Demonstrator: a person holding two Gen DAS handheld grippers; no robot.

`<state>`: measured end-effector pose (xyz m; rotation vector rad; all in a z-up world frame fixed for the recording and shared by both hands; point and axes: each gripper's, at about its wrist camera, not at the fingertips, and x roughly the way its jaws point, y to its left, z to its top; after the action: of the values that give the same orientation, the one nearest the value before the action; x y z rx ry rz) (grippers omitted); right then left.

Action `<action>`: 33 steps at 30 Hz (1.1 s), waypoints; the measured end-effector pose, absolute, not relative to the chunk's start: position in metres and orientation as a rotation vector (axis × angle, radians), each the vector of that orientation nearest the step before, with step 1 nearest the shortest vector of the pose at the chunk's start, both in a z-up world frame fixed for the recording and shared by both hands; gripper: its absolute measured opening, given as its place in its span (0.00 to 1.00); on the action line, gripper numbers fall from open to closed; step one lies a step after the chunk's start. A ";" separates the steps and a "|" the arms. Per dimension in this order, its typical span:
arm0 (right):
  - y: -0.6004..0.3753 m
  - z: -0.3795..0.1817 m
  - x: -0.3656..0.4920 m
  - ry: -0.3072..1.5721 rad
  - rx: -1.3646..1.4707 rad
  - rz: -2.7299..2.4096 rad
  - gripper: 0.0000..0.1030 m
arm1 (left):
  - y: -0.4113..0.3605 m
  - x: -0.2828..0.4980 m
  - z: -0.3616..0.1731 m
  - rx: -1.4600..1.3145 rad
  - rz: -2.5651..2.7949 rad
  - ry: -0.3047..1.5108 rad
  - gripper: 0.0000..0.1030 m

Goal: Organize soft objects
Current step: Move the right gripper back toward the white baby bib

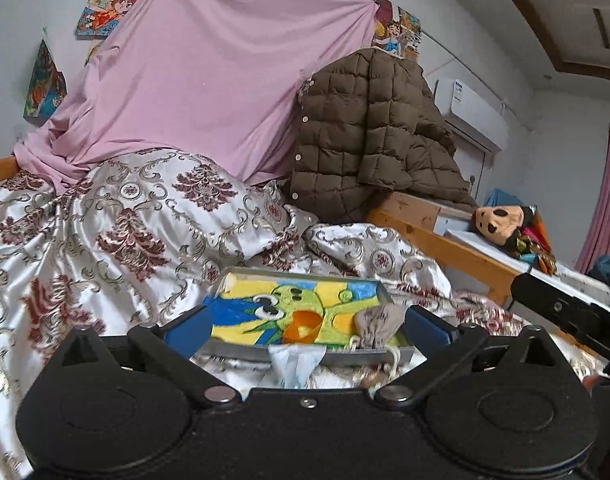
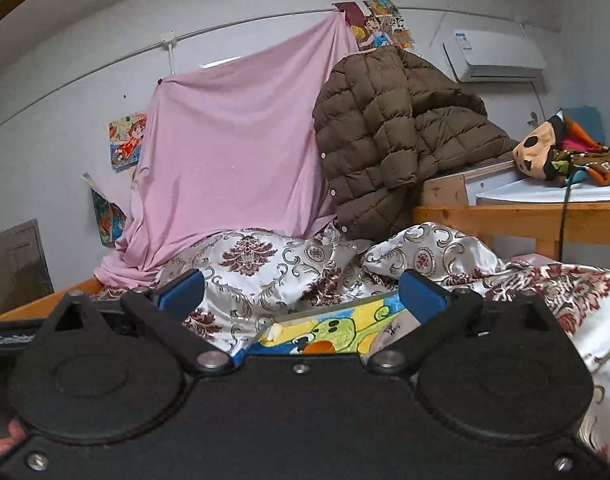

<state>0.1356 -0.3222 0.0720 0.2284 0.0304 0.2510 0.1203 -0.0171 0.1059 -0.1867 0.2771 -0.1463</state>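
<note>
While both grippers hang over the bed, this is how it looks:
left gripper (image 1: 305, 326): jaws spread wide, nothing between the blue pads, pointing at the tray
right gripper (image 2: 301, 292): also wide open and holding nothing; in the left view its black body pokes in at the right edge
tray (image 1: 305, 354): shallow metal thing with a bright cartoon picture for a floor, sitting on the rumpled bedding
grey pouch (image 1: 379, 326): soft drawstring bag, lying inside the tray at its right end
pale blue cloth (image 1: 295, 364): draped over the tray's near rim, half hanging out
quilt (image 1: 125, 216): shiny white with dark red damask, bunched up all around the tray
pink sheet (image 1: 209, 92): hung up on the wall behind the bed
brown puffer jacket (image 1: 365, 136): slumped over the wooden bed end, right of the sheet
plush toy (image 1: 501, 222): on the white surface beyond the bed rail, well away from the tray
</note>
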 end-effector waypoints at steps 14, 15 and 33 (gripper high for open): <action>-0.294 0.042 0.077 0.222 0.131 0.234 1.00 | 0.020 0.063 0.057 -0.134 -0.182 0.420 0.99; -0.292 0.040 0.077 0.253 0.117 0.224 1.00 | 0.022 0.063 0.054 -0.136 -0.186 0.433 0.99; -0.243 -0.023 0.096 0.707 -0.061 0.295 0.99 | 0.018 0.093 0.019 -0.014 -0.269 0.565 0.99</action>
<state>0.0963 -0.2428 -0.0228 -0.0606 0.7067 0.2949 0.0928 0.0176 0.0187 -0.0139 0.5652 -0.2692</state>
